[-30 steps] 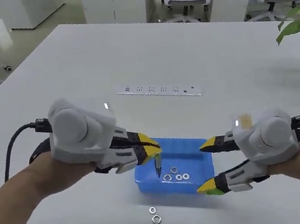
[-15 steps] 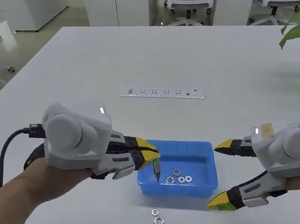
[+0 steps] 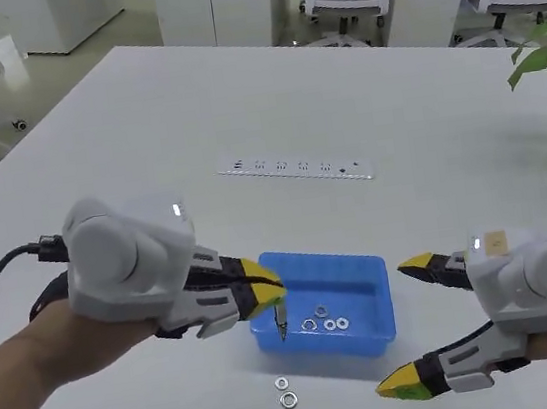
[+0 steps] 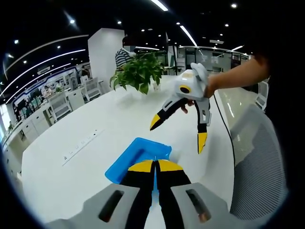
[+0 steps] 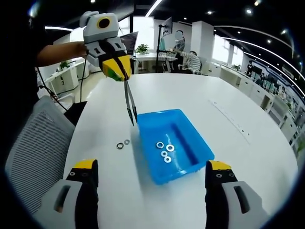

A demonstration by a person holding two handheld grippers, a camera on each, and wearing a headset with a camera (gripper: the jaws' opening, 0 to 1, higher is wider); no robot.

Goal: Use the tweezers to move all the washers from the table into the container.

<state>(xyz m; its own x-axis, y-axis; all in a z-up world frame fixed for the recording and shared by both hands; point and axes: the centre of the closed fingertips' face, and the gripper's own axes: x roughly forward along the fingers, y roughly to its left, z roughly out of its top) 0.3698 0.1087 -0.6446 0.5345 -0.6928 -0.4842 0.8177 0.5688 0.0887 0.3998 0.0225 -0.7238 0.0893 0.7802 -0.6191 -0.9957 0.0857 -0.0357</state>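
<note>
Left gripper (image 3: 270, 291) clamped — right gripper (image 3: 394, 326) spread wide.

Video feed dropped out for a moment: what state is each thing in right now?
Left gripper: shut on tweezers.
Right gripper: open, empty.
Tweezers: gripped, tips pointing down at container's edge.
Blue container: open-topped, upright.
Washers in container: four, lying flat.
Washers on table: two, not yet moved.

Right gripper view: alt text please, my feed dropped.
The left gripper holds tweezers, tips at a blue container's corner, on a white table. Four washers lie inside; two more lie on the table nearby. The right gripper's jaws stand wide open.
</note>
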